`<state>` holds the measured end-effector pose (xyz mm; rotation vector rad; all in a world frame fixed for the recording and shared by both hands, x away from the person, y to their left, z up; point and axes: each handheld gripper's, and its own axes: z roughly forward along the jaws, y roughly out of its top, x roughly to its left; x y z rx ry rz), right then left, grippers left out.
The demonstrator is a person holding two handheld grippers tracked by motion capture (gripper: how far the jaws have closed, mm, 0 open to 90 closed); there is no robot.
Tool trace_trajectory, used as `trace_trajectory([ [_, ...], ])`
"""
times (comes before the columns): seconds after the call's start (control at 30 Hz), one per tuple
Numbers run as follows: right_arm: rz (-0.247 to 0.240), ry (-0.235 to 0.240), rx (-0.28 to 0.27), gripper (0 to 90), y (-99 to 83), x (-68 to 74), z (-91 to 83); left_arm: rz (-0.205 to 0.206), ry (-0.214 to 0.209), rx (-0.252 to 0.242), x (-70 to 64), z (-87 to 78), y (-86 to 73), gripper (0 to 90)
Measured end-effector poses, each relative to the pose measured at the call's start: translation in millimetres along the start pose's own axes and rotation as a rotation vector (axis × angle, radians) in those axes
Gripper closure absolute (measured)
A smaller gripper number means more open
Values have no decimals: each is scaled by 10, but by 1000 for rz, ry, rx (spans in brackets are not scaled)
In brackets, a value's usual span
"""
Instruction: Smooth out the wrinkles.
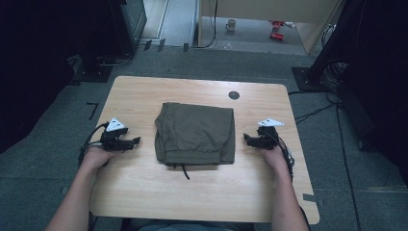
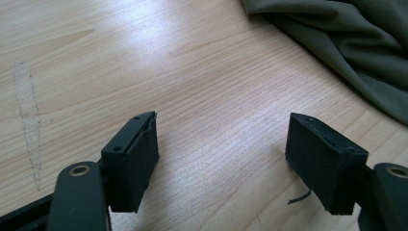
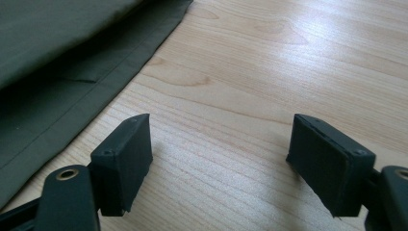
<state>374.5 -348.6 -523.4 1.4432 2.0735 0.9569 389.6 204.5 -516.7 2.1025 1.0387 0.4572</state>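
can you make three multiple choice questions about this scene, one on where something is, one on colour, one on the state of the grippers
1. Where does the folded cloth lie on the table?
A. between the two grippers
B. left of both grippers
C. hanging off the far edge

2. What colour is the cloth?
A. red
B. olive green
C. white

3. How do the left gripper and right gripper stand?
A. both shut on the cloth
B. one open, one shut
C. both open, holding nothing

Answers:
1. A, since in the high view the cloth sits mid-table with a gripper on each side of it.
2. B, since the fabric is a dull olive green in every view.
3. C, since each gripper view shows bare wood in the wide gap between its jaws, with the cloth off to one side.
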Motion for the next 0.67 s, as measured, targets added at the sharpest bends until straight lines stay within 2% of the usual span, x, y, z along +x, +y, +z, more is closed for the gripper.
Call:
trace_trajectory([
  [0.27, 9, -14, 14, 145, 0, 17, 8, -2, 7, 4, 1, 2, 1, 260],
  [0.53, 70, -82, 19, 110, -29, 83, -18, -17, 27, 12, -14, 6, 3, 218],
  [0.67, 84, -98, 17, 107, -41, 100, -29, -36, 52, 18, -45, 16, 11, 187],
])
